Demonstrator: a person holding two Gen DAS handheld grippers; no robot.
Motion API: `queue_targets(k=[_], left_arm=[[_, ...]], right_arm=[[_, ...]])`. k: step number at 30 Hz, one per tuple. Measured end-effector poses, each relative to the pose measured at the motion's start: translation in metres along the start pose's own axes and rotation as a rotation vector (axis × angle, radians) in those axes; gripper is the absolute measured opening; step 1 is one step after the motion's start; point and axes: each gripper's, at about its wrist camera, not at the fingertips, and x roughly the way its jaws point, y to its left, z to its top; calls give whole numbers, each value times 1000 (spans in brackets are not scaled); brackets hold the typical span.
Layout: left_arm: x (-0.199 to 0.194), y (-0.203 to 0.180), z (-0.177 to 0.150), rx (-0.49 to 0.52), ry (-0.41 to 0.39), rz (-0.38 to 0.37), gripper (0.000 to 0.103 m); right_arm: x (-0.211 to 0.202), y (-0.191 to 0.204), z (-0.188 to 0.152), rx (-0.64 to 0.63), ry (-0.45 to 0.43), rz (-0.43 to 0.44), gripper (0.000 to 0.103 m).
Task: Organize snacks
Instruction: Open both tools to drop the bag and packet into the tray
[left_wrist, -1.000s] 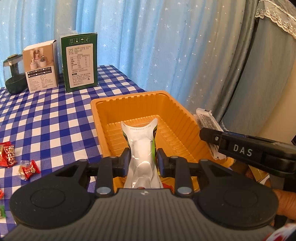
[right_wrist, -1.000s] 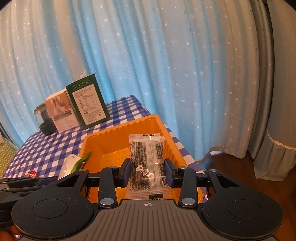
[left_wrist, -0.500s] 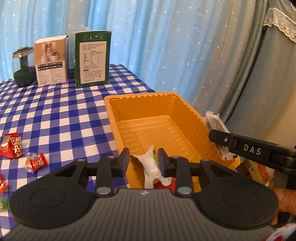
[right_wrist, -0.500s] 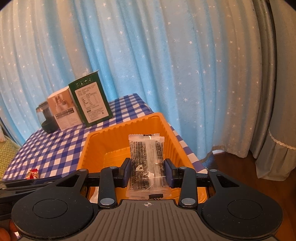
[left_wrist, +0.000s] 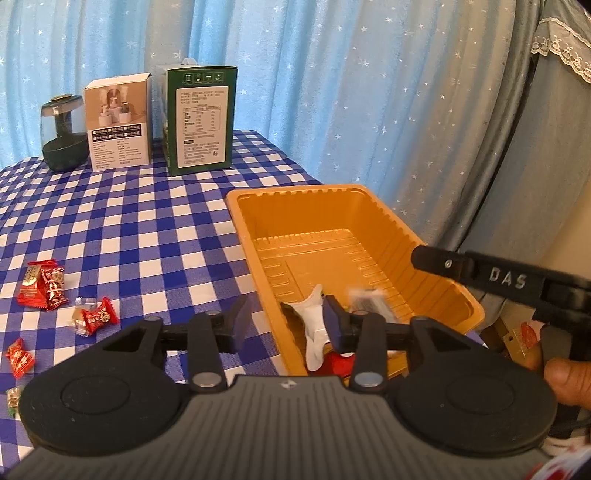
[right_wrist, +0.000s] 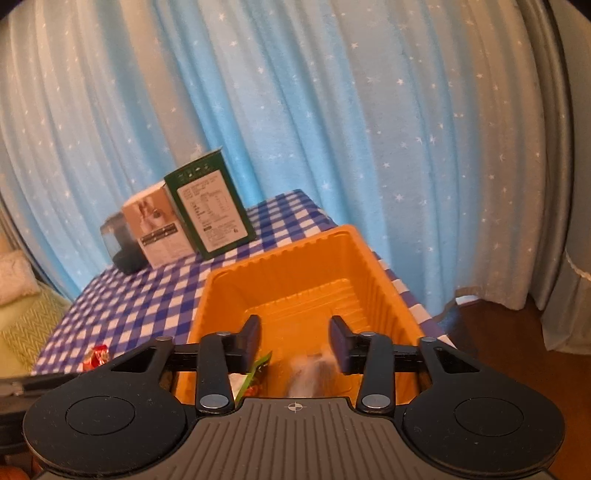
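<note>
On the black bar of your right gripper (left_wrist: 506, 282), where it crosses the right side of your left wrist view, you can read the raised letters "DAS". The green box (left_wrist: 199, 120) at the back of the table carries a white label with a printed table, but its characters are too small for you to make out. The same goes for the beige box (left_wrist: 118, 123) beside it and the red candy wrappers (left_wrist: 44, 284): printed, not legible.

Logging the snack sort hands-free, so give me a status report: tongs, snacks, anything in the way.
Left tongs open, right tongs open. White packet and clear packet in orange tray. Red candies on the checked cloth. Nothing blocking.
</note>
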Motion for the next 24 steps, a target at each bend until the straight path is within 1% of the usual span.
queue_targets(k=[1,8,18,24], left_arm=[[-1,2,-1,-2,1,3,41],[-7,10,-7,-14,10,23,43],[-20,17,-10,-20,0,37,44],[-32,25,-12,-33,-12,57,49]], right_arm=[[-1,-1,1,13,-7,-3,58],[-5,-3,5,39,-15,-20,58],[-11,8,2,-8,-41,-30,58],[-14,16,1,-43,-56,-30,58]])
